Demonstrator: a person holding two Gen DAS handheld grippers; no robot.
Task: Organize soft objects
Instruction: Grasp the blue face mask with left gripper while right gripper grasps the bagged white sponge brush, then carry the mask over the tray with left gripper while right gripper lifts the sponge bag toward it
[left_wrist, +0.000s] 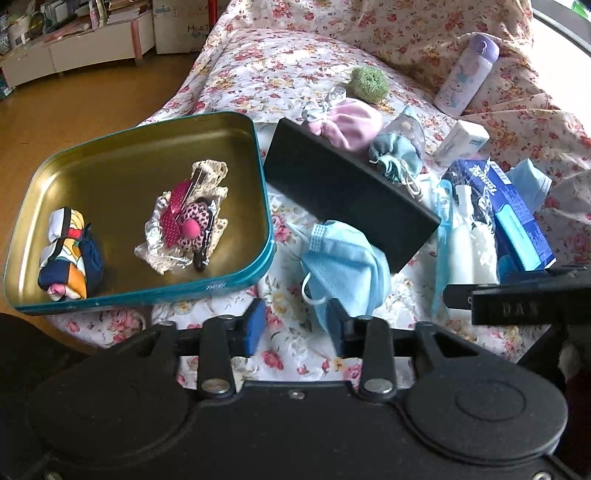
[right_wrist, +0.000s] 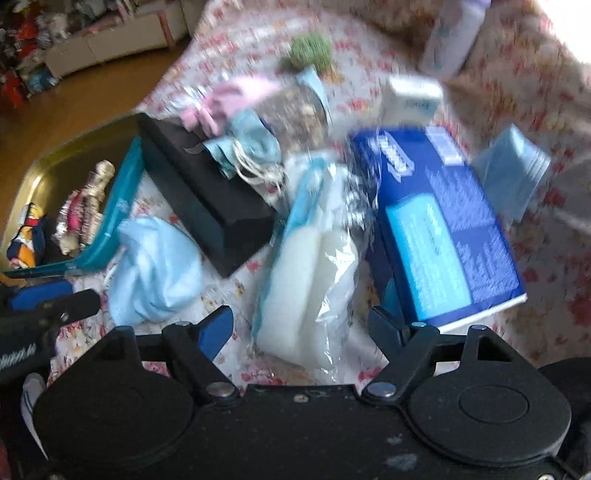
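Fingers of the left gripper (left_wrist: 297, 325) stood a little apart with nothing between them, the crumpled blue mask (left_wrist: 343, 262) just ahead beside the tin (left_wrist: 110, 295). The right gripper (right_wrist: 301, 328) gaped wide over the white sponge pack (right_wrist: 306, 266), not pinching it.

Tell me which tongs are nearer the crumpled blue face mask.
Left. The left tongs sit right at the crumpled blue face mask, its lower edge between the pads. The right tongs are beside it, over the white sponge packet.
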